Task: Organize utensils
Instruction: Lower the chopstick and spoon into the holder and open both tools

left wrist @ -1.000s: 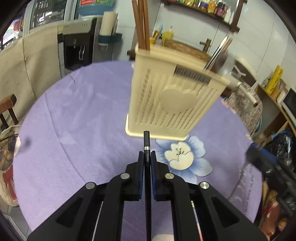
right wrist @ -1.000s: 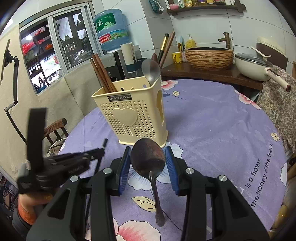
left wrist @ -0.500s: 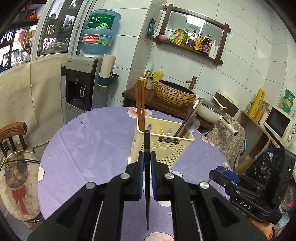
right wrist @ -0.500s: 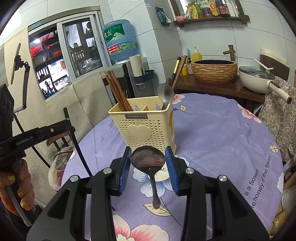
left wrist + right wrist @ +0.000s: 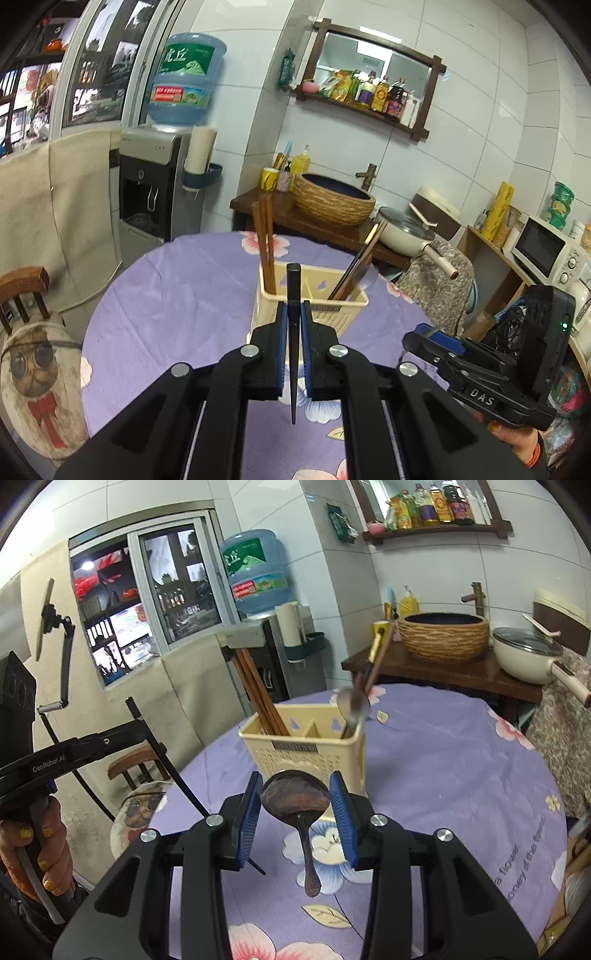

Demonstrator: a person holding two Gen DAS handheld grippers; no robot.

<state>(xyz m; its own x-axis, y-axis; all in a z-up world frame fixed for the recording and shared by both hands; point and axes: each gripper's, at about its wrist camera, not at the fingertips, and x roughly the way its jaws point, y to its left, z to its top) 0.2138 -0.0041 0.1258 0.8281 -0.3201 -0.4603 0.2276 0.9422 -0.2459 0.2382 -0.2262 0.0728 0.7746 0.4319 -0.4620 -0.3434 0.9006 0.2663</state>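
Above the table, left claw [image 5: 294, 317] pinches a black chopstick [image 5: 293, 354]; right claw [image 5: 295, 805] (half-spread) clamps a spoon [image 5: 295, 797].

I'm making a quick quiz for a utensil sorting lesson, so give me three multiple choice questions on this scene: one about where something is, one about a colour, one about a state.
1. Where are the brown chopsticks?
A. in the utensil holder
B. flat on the tablecloth
C. in the right gripper

2. What colour is the chopstick in the left gripper?
A. black
B. white
C. red

3. How is the wooden spoon?
A. lying on the table
B. clamped by its bowl, handle hanging down
C. standing in the holder

Answers: A, they stand upright in a compartment; A, it is dark throughout; B, the pads press the bowl's sides.
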